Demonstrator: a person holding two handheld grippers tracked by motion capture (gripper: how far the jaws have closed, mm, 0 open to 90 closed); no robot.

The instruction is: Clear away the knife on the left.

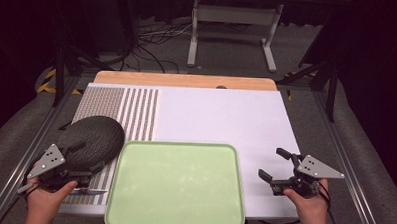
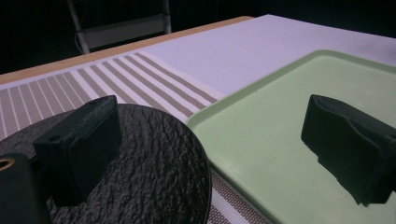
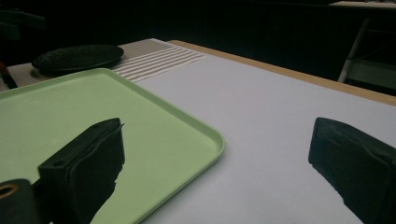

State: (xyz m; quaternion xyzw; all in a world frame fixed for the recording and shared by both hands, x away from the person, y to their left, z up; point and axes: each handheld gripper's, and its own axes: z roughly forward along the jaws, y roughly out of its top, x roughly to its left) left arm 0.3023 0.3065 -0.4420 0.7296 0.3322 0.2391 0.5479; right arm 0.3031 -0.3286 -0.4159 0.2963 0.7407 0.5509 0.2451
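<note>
The left hand point(image 1: 46, 199) is holding the left gripper point(image 1: 87, 160) at the table's near left edge, its jaws spread wide and gripping nothing. The black plate point(image 1: 93, 138) is lying under and just ahead of this gripper on the striped mat point(image 1: 136, 112); in the left gripper view one jaw is hanging over the plate point(image 2: 154, 158) and the other over the tray point(image 2: 275, 135). A small knife-like thing point(image 1: 91, 192) is lying just beside this gripper on its tray side, too blurred to name surely. The green tray point(image 1: 176, 184) is sitting between the two grippers, touching or slightly overlapping the mat. The right hand point(image 1: 311, 206) is holding the right gripper point(image 1: 274, 164) just right of the tray, over the white sheet point(image 1: 226, 118), jaws likewise spread and empty. In the right gripper view one jaw is hovering over the tray's corner point(image 3: 205, 135), and the plate point(image 3: 77, 57) is sitting far beyond it.
</note>
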